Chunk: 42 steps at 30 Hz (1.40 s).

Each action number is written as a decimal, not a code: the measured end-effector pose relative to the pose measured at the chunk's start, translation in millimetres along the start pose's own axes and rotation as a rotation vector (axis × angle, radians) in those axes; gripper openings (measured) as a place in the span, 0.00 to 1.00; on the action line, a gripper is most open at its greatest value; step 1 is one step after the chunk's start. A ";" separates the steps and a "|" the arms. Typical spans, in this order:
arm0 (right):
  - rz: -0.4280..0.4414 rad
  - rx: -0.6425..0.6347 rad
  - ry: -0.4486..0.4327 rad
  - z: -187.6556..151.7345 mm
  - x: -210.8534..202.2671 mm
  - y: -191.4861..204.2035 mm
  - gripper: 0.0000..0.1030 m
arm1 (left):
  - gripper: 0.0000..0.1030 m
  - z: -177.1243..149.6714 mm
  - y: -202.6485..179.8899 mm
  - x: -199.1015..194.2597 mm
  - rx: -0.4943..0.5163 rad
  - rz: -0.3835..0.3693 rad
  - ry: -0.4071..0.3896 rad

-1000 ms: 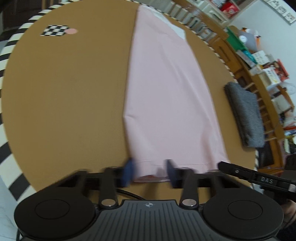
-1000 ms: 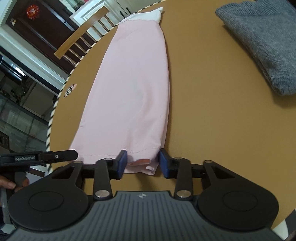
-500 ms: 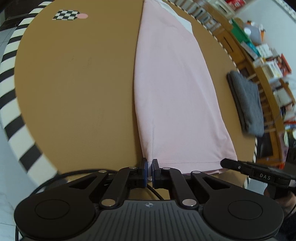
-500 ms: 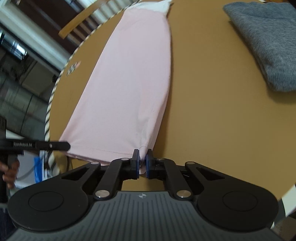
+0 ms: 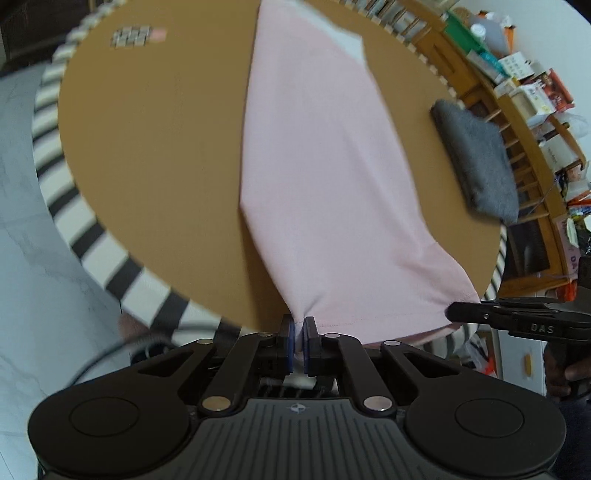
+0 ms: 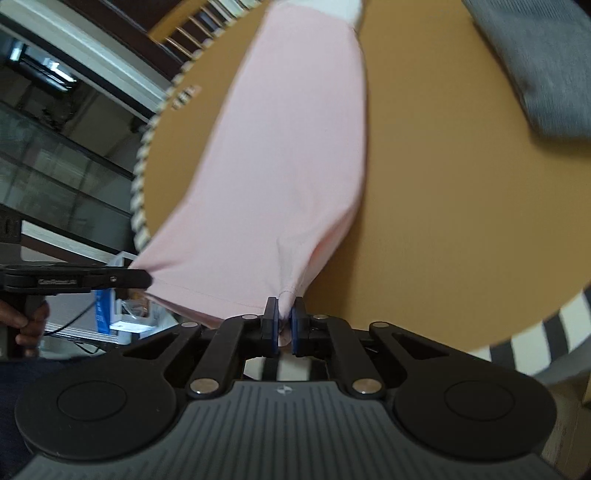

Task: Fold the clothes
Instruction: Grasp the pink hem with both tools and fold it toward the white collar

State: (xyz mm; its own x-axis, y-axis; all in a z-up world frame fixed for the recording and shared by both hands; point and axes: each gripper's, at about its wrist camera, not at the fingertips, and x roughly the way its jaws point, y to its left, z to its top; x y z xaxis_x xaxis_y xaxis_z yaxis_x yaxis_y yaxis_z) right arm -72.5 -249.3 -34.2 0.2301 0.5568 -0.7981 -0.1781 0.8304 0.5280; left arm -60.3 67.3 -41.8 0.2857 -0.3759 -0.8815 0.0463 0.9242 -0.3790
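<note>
A long pink garment [image 5: 317, 155] lies folded lengthwise on the round brown table [image 5: 155, 147], with a white part at its far end. My left gripper [image 5: 298, 325] is shut on the near left hem corner, which is lifted off the table. My right gripper [image 6: 282, 314] is shut on the near right hem corner of the pink garment [image 6: 280, 147], also raised. The hem hangs stretched between the two grippers past the table's near edge. Each gripper's tip shows at the side of the other's view.
A folded grey garment [image 5: 476, 162] lies on the table to the right, also in the right wrist view [image 6: 539, 66]. The table rim [image 5: 96, 236] is striped black and white. Shelves with boxes [image 5: 524, 81] stand behind. A checkered marker [image 5: 133, 35] sits far left.
Both grippers went from open around the hem to shut on its corners. They then rose and drew back, lifting the near end of the pink garment off the table.
</note>
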 end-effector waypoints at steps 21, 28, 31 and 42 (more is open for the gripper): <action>-0.050 -0.098 -0.138 280.8 -23.8 19.1 0.06 | 0.05 287.0 -27.1 -34.0 0.126 0.027 -0.211; -0.088 -0.010 -0.111 374.2 34.1 -12.7 0.06 | 0.05 392.1 2.5 25.4 0.071 0.030 -0.154; -0.113 0.041 -0.088 406.3 65.8 -32.0 0.06 | 0.05 428.6 17.2 58.5 0.042 0.032 -0.119; -0.158 0.259 -0.041 464.5 150.5 -101.2 0.24 | 0.28 494.0 61.7 162.0 -0.130 0.067 -0.078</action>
State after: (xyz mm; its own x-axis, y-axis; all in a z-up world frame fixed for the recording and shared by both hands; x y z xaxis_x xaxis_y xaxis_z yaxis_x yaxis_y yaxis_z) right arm 424.5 -239.8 -72.9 0.2745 0.4168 -0.8666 0.1112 0.8814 0.4591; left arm 461.6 96.8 -69.0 0.3578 -0.3029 -0.8833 -0.0976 0.9286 -0.3580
